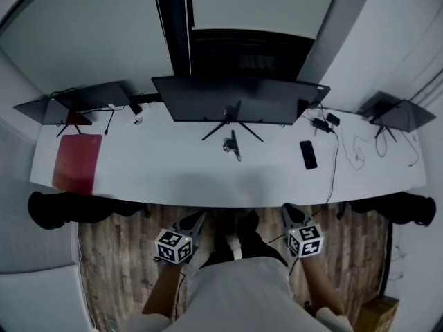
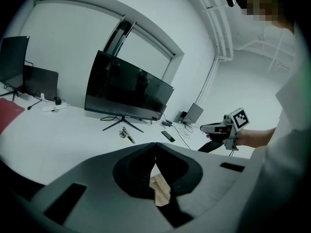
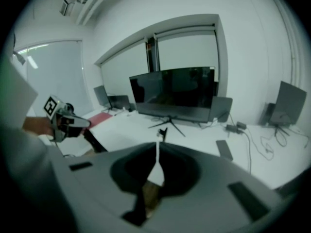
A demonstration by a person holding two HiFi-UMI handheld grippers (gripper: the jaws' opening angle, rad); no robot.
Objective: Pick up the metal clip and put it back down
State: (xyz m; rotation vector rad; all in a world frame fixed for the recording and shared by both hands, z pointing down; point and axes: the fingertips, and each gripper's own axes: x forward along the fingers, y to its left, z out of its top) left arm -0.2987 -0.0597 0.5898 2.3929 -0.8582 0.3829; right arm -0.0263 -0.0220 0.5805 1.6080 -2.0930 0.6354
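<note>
So the clip [image 1: 233,145] is just lying on the desk [image 1: 173,175], a slim, dark, longish bit of metal right in front of the monitor's thin splayed legs, nothing touching it. There's only one. Both grippers are way back from it, held off the near edge of the desk over the wood-plank floor [image 1: 124,254], one at each side of the person's body. The left gripper [image 2: 155,145] has its grey, rounded jaws pressed together at the tips with nothing in them, you just see floor through the gap lower down. The right gripper [image 3: 157,144] is the same, jaws together bar a thin sliver of light, empty. That's two grippers, each with one cube of black-and-white square markers. The desk is smooth, plain white and long. On it I count one big flat black monitor [image 1: 239,101], one black slab of a phone [image 1: 309,154] lying flat, off to the clip's right, and one flat red mat [image 1: 77,162] with rounded corners near the left end. There are smaller dark screens at each end too, but I can't get a clean count of them. A loose tangle of thin cables [image 1: 360,151] sits toward the right end.
</note>
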